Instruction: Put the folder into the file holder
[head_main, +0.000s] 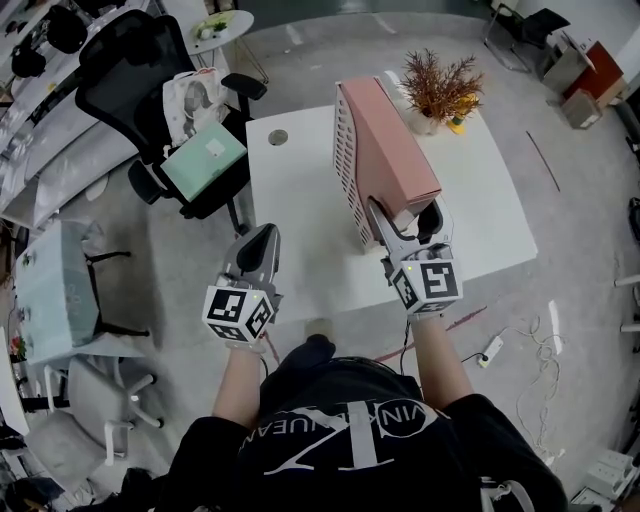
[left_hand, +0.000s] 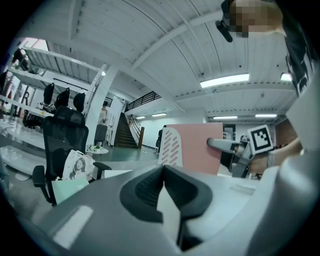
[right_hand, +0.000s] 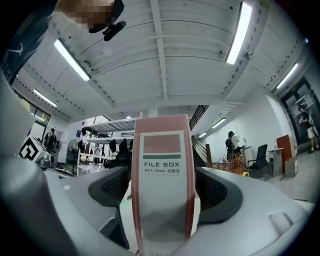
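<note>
two grippers are hovering over the near edge of the white table (head_main: 290, 190). on the left, the left gripper (head_main: 262, 235) is hanging clenched and empty, apart from the work. right of it, the pink file box (head_main: 395, 150) is standing upright inside the white slotted file holder (head_main: 346, 165), so the placing looks done. the right gripper (head_main: 405, 212) is straddling the box's near spine, released, its pads not pressing; only backing away seems left.
</note>
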